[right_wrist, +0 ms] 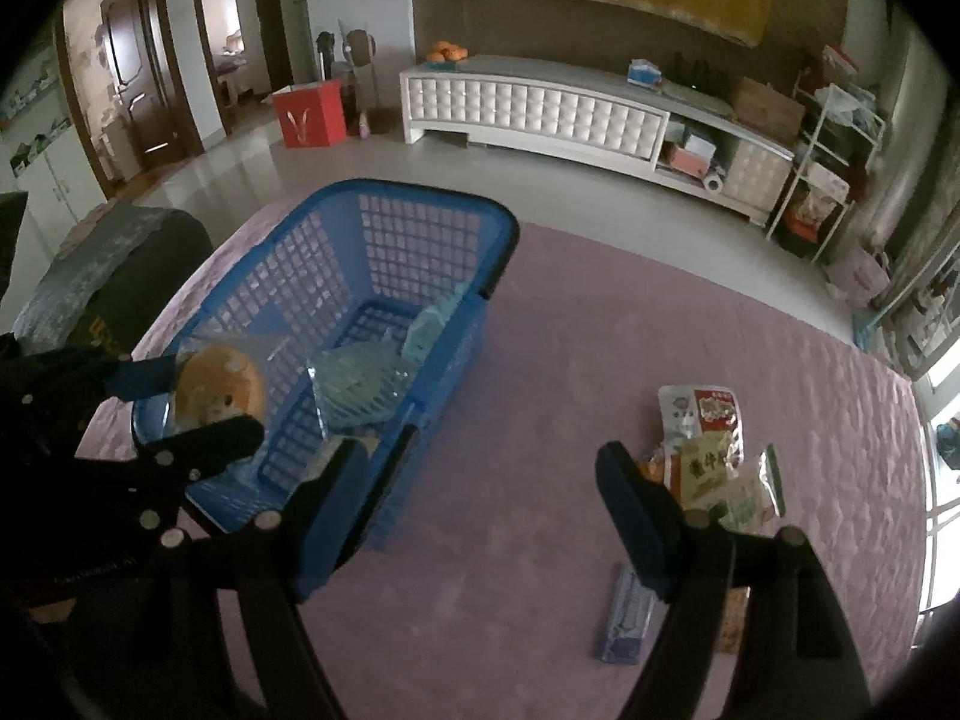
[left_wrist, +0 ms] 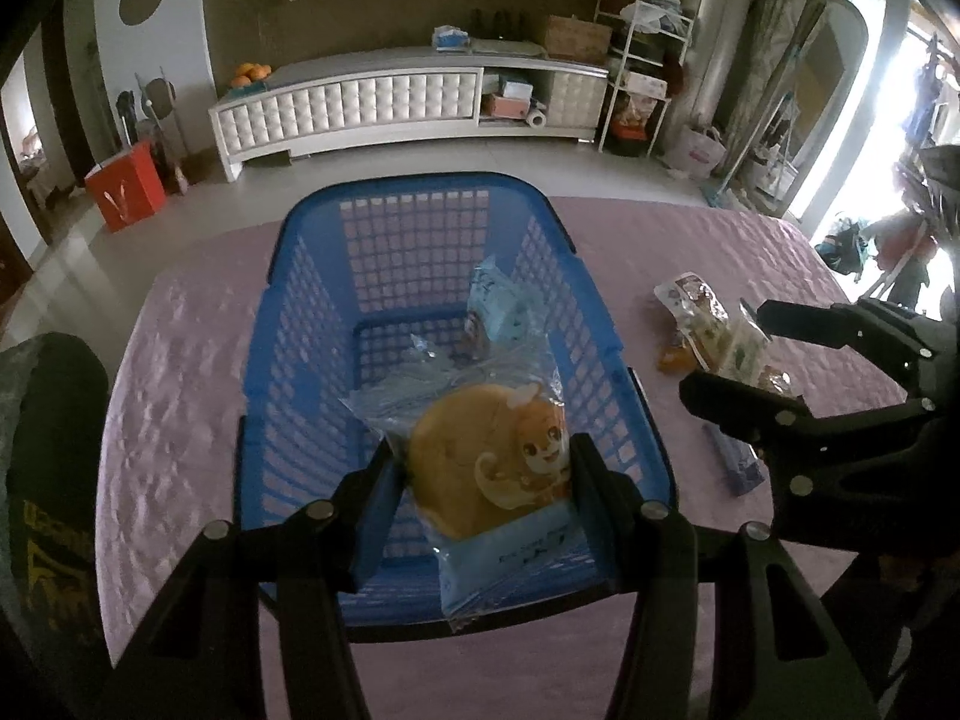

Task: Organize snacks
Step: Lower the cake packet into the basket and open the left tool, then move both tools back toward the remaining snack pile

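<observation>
My left gripper [left_wrist: 485,468] is shut on a clear packet holding a round bun with a cartoon squirrel [left_wrist: 480,474], and hangs it over the near end of the blue lattice basket [left_wrist: 420,186]. Pale blue packets [left_wrist: 498,306] lie inside the basket. The right wrist view shows the same left gripper [right_wrist: 210,402] gripping the bun packet [right_wrist: 219,387] above the basket [right_wrist: 420,192]. My right gripper [right_wrist: 486,456] stands open and empty over the purple tablecloth [right_wrist: 540,360], between the basket and a pile of snack packets [right_wrist: 708,450]. It also shows as the right gripper [left_wrist: 738,354] beside that pile [left_wrist: 708,324].
A thin blue-purple packet [right_wrist: 627,618] lies on the cloth near my right gripper. A dark cushioned seat [left_wrist: 48,450] stands at the table's left edge. Beyond the table are bare floor, a white low cabinet [left_wrist: 408,102] and a red box [left_wrist: 126,186].
</observation>
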Demonstrator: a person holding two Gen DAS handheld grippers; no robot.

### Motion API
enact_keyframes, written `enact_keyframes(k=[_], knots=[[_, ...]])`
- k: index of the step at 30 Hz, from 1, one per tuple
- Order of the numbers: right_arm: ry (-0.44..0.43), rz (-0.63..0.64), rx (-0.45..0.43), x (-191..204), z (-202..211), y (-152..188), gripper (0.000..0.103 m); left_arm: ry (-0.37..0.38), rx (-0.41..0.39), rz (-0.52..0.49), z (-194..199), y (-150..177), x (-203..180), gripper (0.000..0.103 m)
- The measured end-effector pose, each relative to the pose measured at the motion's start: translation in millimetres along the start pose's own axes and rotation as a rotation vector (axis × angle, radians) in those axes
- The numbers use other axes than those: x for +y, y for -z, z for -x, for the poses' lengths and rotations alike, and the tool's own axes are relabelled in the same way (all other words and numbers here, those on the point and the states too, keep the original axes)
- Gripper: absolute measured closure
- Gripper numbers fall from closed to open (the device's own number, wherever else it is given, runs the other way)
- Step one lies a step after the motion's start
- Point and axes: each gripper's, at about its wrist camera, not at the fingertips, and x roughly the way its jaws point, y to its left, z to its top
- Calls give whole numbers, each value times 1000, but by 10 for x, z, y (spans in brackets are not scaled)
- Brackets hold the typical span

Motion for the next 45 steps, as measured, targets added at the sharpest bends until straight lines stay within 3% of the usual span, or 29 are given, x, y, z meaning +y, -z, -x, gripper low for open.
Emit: enact_keyframes(k=[3, 15, 26, 29, 45], knots=[[-5, 7, -9, -13, 45, 33, 21, -10, -12, -10, 25, -17, -35, 41], [21, -10, -93, -71, 549, 75, 21, -14, -121, -44, 610, 21, -268, 41], [60, -18, -176, -116, 1103, 268, 21, 6, -202, -103, 1066, 97, -702, 39], [70, -31, -181, -185, 1186, 314, 21, 18, -219, -110, 1092, 99, -805, 27], [135, -128, -164, -862, 1323, 652, 21, 79, -155, -176, 689, -12, -1561, 24]])
